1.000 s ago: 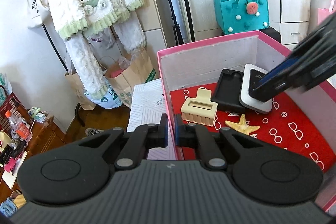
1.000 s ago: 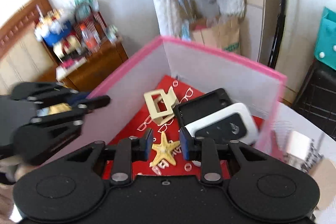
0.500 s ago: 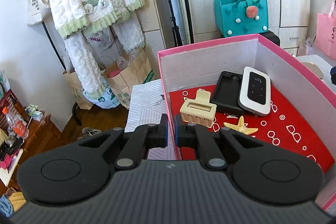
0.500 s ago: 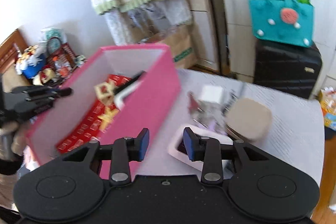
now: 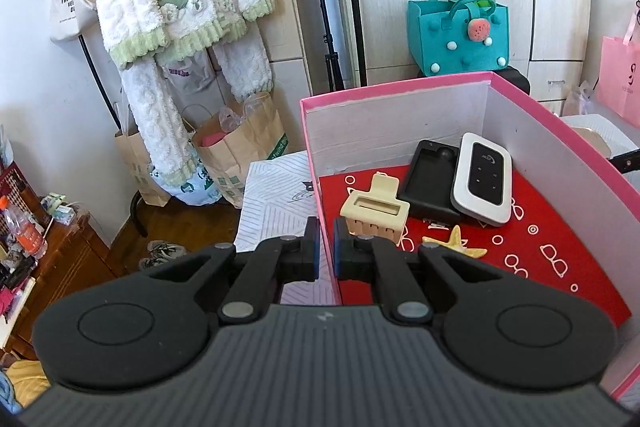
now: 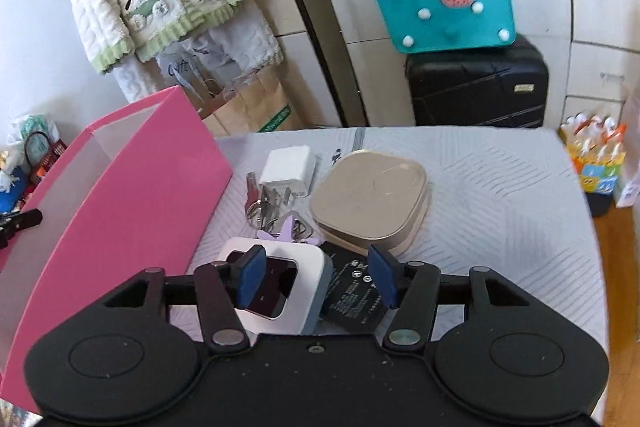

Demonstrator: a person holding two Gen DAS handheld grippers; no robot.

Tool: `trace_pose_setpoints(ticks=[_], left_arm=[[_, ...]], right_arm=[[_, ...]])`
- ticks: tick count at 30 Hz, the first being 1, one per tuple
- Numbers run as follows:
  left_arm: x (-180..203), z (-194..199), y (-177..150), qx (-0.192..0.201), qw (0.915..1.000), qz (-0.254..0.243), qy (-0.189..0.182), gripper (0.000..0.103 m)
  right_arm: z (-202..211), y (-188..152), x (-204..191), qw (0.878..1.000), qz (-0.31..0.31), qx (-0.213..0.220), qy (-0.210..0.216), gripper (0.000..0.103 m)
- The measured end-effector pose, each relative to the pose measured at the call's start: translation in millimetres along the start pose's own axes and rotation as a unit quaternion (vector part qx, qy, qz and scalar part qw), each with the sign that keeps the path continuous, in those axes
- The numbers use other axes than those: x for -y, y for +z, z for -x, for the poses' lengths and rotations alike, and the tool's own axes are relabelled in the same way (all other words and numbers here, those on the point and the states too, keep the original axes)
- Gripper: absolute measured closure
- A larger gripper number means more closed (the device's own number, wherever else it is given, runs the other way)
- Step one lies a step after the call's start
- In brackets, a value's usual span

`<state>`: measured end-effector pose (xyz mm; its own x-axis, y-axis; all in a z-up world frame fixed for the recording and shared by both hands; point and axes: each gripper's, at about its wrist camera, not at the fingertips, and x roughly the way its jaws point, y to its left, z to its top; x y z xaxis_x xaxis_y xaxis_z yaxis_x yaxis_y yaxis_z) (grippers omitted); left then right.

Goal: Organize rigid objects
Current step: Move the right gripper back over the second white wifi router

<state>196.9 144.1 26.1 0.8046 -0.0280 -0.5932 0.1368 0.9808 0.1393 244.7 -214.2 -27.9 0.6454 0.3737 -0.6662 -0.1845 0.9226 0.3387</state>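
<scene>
Fingers: left gripper (image 5: 324,247) clamped on the near wall of the pink box (image 5: 400,89), one finger outside and one inside. Right gripper (image 6: 316,277) has its jaws well apart, just been opening, over a white device with a dark screen (image 6: 276,287); the pads do not press on it.

Stowed in the box, on its red patterned floor: cream hair clip (image 5: 374,213), black case (image 5: 430,179), white pocket router (image 5: 482,183) lying partly on the case, yellow starfish (image 5: 456,245).

Outstanding, on the grey striped cloth beside the box: the white device, a black battery-like slab (image 6: 352,301) touching it, a purple trinket with keys (image 6: 280,227), a white charger plug (image 6: 288,171), a beige square tin (image 6: 370,199).

Status: four pieces in, about five left. Judged roughly halfway; the white device looks next in line.
</scene>
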Motion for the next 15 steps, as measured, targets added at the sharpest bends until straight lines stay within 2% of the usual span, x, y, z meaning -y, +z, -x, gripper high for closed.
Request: trace_pose_setpoints(ticks=[1, 3, 5, 9, 15], left_arm=[[0.8, 0.1, 0.0, 0.0, 1.0, -0.002, 0.001, 0.097], [1.3, 0.1, 0.2, -0.001, 1.0, -0.003, 0.004, 0.097], [1.4, 0.3, 0.3, 0.0, 1.0, -0.002, 0.002, 0.097], [1.4, 0.2, 0.6, 0.0, 1.0, 0.002, 0.0, 0.097], [2.1, 0.2, 0.8, 0.0, 1.0, 0.005, 0.0, 0.097]], right_arm=[[-1.0, -1.9, -0.4, 1.0, 0.001, 0.0, 0.008, 0.042], [0.6, -6.0, -3.5, 1.0, 0.002, 0.001, 0.025, 0.053], [7.1, -12.8, -6.6, 0.999, -0.008, 0.007, 0.046, 0.056], [21.7, -30.8, -21.1, 0.998, 0.003, 0.024, 0.057, 0.072], [30.8, -48.0, -30.6, 0.998, 0.0, 0.003, 0.068, 0.082]])
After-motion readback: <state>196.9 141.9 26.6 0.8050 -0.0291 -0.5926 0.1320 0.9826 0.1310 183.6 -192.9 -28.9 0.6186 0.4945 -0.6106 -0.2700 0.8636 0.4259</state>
